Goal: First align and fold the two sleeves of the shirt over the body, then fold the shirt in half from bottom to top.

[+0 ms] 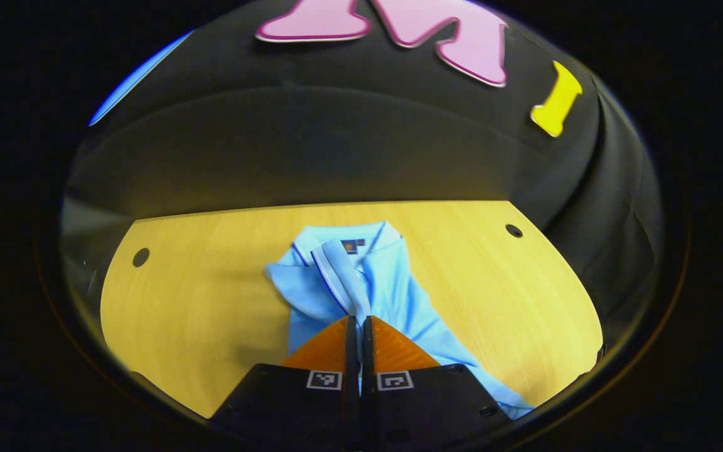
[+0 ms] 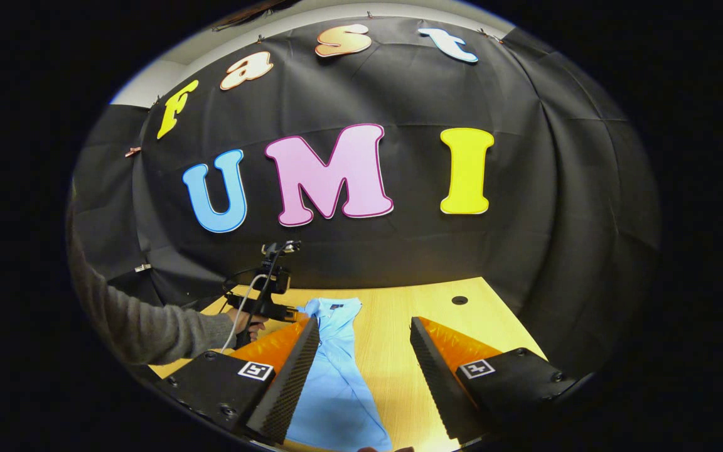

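A light blue polo shirt (image 1: 393, 295) lies on the wooden table (image 1: 211, 301), collar at the far end. My left gripper (image 1: 359, 323) is shut on the cuff of a sleeve (image 1: 342, 276), which is lifted over the shirt's body. In the right gripper view the shirt (image 2: 336, 370) appears as a narrow strip running away from me. My right gripper (image 2: 364, 333) hangs open above it, nothing between its fingers. The left gripper (image 2: 270, 295) shows there at the shirt's far left, held by a hand in a grey sleeve (image 2: 148, 326).
Two round holes (image 1: 514, 230) (image 1: 140, 257) pierce the tabletop near its far corners. Black cloth walls close the table on the far side and the right. Bare wood lies on both sides of the shirt.
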Demonstrator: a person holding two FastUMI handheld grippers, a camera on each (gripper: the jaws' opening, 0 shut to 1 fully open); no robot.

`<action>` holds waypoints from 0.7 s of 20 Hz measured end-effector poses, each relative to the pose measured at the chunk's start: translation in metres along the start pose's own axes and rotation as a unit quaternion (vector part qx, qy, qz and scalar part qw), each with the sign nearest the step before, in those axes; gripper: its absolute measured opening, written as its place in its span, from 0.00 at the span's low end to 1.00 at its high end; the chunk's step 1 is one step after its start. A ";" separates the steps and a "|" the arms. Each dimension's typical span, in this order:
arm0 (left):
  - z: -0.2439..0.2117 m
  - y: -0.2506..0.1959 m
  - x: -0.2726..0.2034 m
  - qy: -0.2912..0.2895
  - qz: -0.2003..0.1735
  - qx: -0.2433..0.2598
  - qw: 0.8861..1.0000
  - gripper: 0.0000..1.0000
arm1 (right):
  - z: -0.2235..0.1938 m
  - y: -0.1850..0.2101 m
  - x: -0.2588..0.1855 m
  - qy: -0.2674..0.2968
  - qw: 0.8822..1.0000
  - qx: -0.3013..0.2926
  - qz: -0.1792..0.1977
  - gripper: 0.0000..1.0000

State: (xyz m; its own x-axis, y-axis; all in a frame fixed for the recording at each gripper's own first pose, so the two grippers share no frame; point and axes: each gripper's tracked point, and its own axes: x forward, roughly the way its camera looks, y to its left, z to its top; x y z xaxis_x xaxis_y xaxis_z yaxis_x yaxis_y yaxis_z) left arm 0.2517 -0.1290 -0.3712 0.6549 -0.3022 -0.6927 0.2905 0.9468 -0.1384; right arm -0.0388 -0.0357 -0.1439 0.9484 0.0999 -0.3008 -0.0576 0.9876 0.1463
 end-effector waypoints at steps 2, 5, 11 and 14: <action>-0.010 -0.017 0.003 0.009 -0.010 0.021 1.000 0.06 | 0.001 -0.004 -0.001 0.002 1.000 0.002 -0.002 0.91; -0.020 -0.031 0.005 0.021 -0.012 0.040 0.999 0.06 | 0.001 -0.007 -0.003 0.002 1.000 0.007 -0.004 0.91; -0.044 -0.033 0.022 0.052 0.007 0.054 0.997 0.06 | -0.001 -0.008 -0.006 0.005 1.000 0.009 -0.002 0.91; -0.057 -0.030 0.034 0.071 0.018 0.063 0.995 0.06 | -0.006 -0.009 -0.009 0.011 1.000 0.008 -0.002 0.91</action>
State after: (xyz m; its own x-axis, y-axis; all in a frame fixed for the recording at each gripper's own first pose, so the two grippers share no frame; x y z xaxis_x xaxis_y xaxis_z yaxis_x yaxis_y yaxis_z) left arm 0.2257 -0.1610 -0.4307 0.5643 -0.2407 -0.7897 0.3599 0.9326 -0.0271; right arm -0.0483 -0.0448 -0.1486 0.9417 0.0987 -0.3217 -0.0486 0.9859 0.1600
